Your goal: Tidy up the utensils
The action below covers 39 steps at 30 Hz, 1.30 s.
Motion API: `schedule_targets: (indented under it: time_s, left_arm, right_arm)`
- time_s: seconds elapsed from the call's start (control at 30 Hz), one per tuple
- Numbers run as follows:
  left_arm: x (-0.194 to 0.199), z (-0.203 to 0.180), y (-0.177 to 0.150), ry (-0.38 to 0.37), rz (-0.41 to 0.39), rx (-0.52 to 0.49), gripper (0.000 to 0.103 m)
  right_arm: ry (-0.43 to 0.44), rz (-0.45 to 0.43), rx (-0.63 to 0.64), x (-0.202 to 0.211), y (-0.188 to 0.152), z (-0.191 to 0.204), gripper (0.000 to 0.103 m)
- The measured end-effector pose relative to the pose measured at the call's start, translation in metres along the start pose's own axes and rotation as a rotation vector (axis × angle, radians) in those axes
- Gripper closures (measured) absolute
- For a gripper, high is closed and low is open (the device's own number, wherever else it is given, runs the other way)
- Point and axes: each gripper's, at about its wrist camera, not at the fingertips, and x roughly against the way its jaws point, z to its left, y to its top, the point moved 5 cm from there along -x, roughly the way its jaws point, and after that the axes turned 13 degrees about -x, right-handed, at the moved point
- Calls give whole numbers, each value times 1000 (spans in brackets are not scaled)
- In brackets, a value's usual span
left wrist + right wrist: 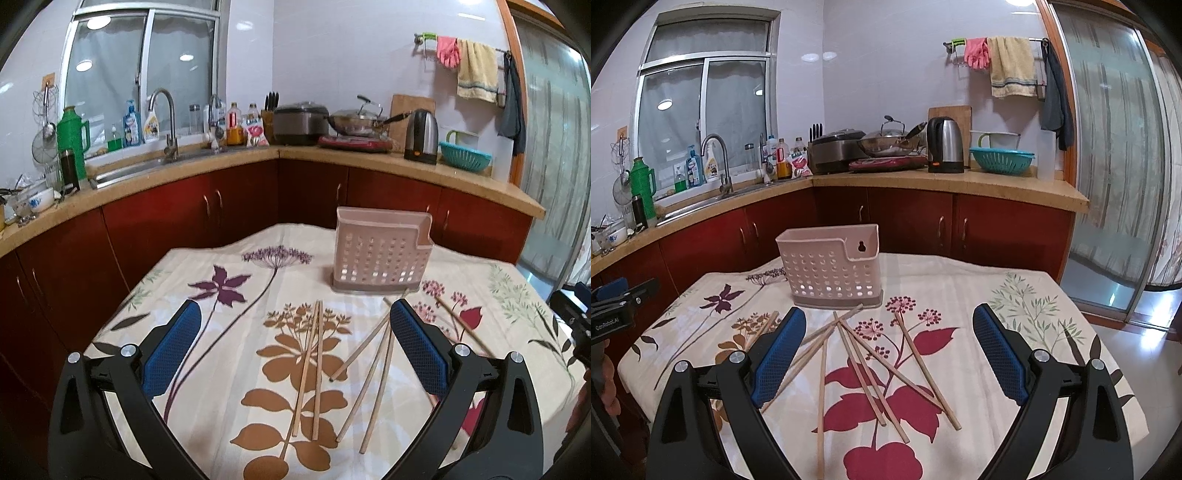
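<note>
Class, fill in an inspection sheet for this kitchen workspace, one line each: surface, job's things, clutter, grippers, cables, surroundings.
Surface: table under a floral tablecloth.
Job's things: wooden chopsticks lie loose and crossing on the cloth; perforated pink utensil holder stands upright behind them, with nothing visible in it.
Clutter: nothing seen on the table beyond these.
Grippers: left gripper open, holding nothing; right gripper open, holding nothing; both above the chopsticks.
Cables: nothing seen.
Surroundings: kitchen counter with sink faucet, kettle, teal colander; towels on a wall rail.
</note>
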Motion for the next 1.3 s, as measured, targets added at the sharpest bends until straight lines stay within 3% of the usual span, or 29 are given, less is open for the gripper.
schedule_targets:
  time_s: [0.37,0.7,0.97,1.17,1.3]
  left_arm:
    - [-53,1,-57,-20,169,-27,3]
    - [-90,-5,-108,-47,315,-77,3]
    - [-110,-5,-132,-74,383,-80,24]
    - [-110,-2,-135,-122,352,-74,28]
    - [-108,4,-136,-143,334,-68,41]
  right_arm:
    - [-18,107,-16,-39,-45,-28,14]
    - [-17,172,18,-58,-77,-30,14]
    - [-7,206,8,-69,-86,-31,14]
    - [-3,214,5,-73,-88,-31,14]
    - [-9,216,-8,-74,-89,-34,14]
